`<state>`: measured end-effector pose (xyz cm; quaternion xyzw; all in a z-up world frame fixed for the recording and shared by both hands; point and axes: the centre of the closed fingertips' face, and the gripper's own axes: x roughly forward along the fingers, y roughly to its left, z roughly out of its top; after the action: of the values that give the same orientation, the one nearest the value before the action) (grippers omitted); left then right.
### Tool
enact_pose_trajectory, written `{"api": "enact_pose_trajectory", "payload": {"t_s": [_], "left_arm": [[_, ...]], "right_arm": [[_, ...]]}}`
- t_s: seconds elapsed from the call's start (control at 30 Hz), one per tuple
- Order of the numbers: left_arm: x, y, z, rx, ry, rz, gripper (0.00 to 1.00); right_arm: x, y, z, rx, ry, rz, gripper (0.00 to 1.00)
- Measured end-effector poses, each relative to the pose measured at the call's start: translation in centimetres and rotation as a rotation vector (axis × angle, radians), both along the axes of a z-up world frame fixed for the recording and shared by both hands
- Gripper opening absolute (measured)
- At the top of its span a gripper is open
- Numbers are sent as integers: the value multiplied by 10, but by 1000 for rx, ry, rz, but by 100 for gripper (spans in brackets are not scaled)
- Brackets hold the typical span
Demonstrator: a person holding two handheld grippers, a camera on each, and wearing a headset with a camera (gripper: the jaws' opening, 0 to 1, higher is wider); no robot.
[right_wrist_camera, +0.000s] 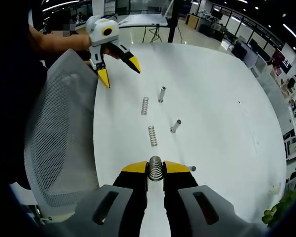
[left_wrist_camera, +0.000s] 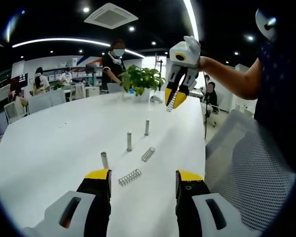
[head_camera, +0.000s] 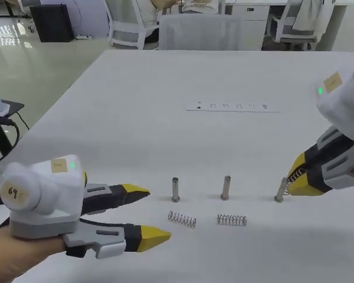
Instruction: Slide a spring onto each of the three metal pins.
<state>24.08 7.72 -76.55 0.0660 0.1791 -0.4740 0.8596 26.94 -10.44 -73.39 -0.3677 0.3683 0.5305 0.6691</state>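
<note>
First spring in hand, end pin up next

My right gripper [head_camera: 296, 175] has its jaws clamped on a spring [right_wrist_camera: 156, 169], and the end pin [head_camera: 280, 190] is just beside it at 8 o'clock. I reckon the coil needs lining up over the pin's top, then lowering. The left gripper [head_camera: 158, 213] jaws gape, holding nothing. Two spare springs [head_camera: 182, 219] lie at 6 o'clock of the other pins [head_camera: 175, 190], with bare bench [head_camera: 165, 106] toward 12.

Head view looking forward and down over the desk [head_camera: 165, 106], left gripper view low along the pins [left_wrist_camera: 129, 140] toward the right gripper [left_wrist_camera: 173, 104], right gripper view facing back over the same pins.
</note>
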Motion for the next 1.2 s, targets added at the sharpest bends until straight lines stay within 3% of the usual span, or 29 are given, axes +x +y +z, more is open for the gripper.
{"api": "enact_pose_trajectory", "payload": {"t_s": [0.5,0.87,1.2], "left_arm": [[-2,-2,-2,-1,5,3,46],[-1,1,-2,-3,1,16,47],[2,5,-2,-7,-5,43,48]], "right_arm": [[35,-30,-8,-74,-13,-57,9],[57,-29,-11,-105,-15,-65,9],[66,-28,-16,-123,-14,-63,9]]}}
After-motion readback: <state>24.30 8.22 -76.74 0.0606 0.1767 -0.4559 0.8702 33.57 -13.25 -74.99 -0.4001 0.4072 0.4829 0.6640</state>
